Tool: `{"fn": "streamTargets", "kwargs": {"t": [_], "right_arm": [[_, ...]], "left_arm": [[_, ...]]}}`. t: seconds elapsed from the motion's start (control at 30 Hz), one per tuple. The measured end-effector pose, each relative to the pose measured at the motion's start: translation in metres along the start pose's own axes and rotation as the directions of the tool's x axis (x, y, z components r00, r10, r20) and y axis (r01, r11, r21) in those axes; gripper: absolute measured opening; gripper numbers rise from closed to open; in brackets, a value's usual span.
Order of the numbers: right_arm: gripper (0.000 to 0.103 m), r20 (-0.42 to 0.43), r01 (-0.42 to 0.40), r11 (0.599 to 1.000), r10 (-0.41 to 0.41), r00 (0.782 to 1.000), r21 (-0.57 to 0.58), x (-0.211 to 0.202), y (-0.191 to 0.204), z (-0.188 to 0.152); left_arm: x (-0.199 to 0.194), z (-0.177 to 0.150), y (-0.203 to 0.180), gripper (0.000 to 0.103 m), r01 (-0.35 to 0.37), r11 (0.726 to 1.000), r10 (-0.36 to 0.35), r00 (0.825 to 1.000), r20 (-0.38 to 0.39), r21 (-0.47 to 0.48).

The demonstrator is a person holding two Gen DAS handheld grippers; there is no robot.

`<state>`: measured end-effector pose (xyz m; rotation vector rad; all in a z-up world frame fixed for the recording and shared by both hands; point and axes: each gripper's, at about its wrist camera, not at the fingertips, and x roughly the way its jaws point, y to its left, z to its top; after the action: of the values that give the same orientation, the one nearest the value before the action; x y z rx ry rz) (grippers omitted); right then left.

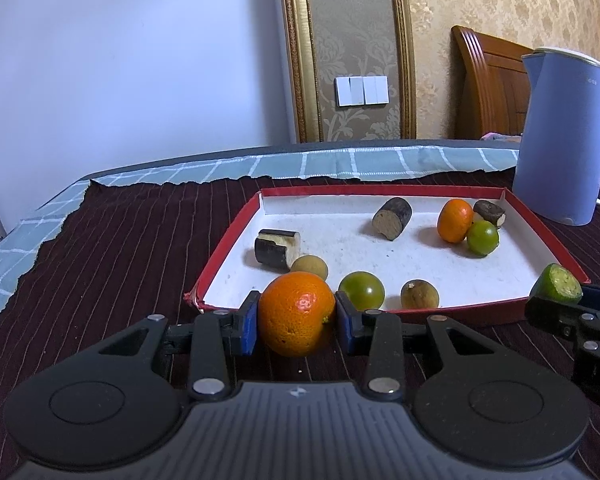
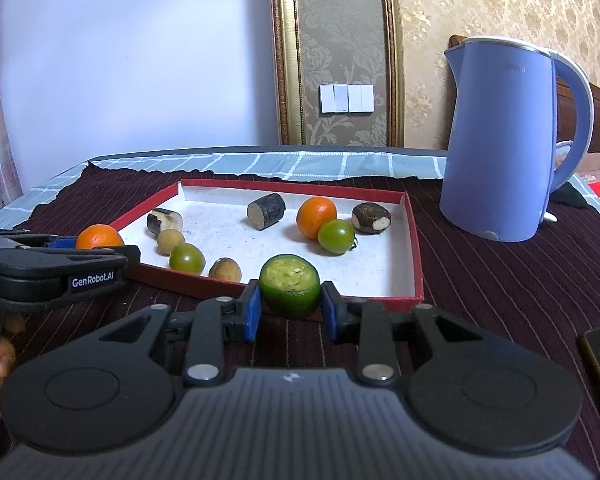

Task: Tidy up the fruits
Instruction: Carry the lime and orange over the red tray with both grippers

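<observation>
The orange (image 1: 296,314) sits clamped between the left gripper's (image 1: 296,322) blue pads, just outside the tray's (image 1: 228,240) near-left corner; the cut green fruit (image 2: 290,290) (pale pulp facing up) is pinched in the right gripper (image 2: 290,310) at the tray's near rim. Both grippers tilt downward toward the tray. In the tray lie dark cane pieces (image 1: 277,249), another orange (image 1: 455,221), green fruits (image 1: 362,290) and brown longans (image 1: 419,294). A fingertip (image 2: 0,360) shows at the left edge of the right view, its hand cut off; beyond the tray's right side stands a blue kettle (image 2: 500,140).
</observation>
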<state>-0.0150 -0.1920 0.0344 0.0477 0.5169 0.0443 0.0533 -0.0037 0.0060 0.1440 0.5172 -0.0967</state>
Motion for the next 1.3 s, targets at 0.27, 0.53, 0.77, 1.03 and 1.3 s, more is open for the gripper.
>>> {"fn": "streamTargets", "kwargs": {"t": [0.27,0.53,0.77,1.03,1.3], "right_arm": [[0.03,0.005,0.006,1.0,-0.006,1.0,-0.012,0.005,-0.001,0.006],[0.03,0.014,0.006,1.0,-0.006,1.0,-0.014,0.013,-0.004,0.016],[0.03,0.01,0.004,1.0,-0.004,1.0,-0.002,0.02,-0.008,0.018],[0.03,0.013,0.012,1.0,-0.011,1.0,-0.007,0.026,-0.008,0.023],[0.03,0.0,0.016,1.0,-0.016,1.0,-0.012,0.036,-0.011,0.028]], "left_arm": [[0.009,0.008,0.0,0.038,-0.023,1.0,0.023,1.0,0.0,0.006],[0.02,0.016,-0.002,0.038,-0.04,0.999,0.04,0.999,-0.002,0.007],[0.029,0.02,-0.003,0.038,-0.048,0.999,0.048,0.999,-0.005,0.009],[0.039,0.023,-0.006,0.038,-0.057,0.998,0.057,0.998,-0.015,0.02],[0.046,0.027,-0.009,0.038,-0.068,0.997,0.069,0.998,-0.015,0.032]]}}
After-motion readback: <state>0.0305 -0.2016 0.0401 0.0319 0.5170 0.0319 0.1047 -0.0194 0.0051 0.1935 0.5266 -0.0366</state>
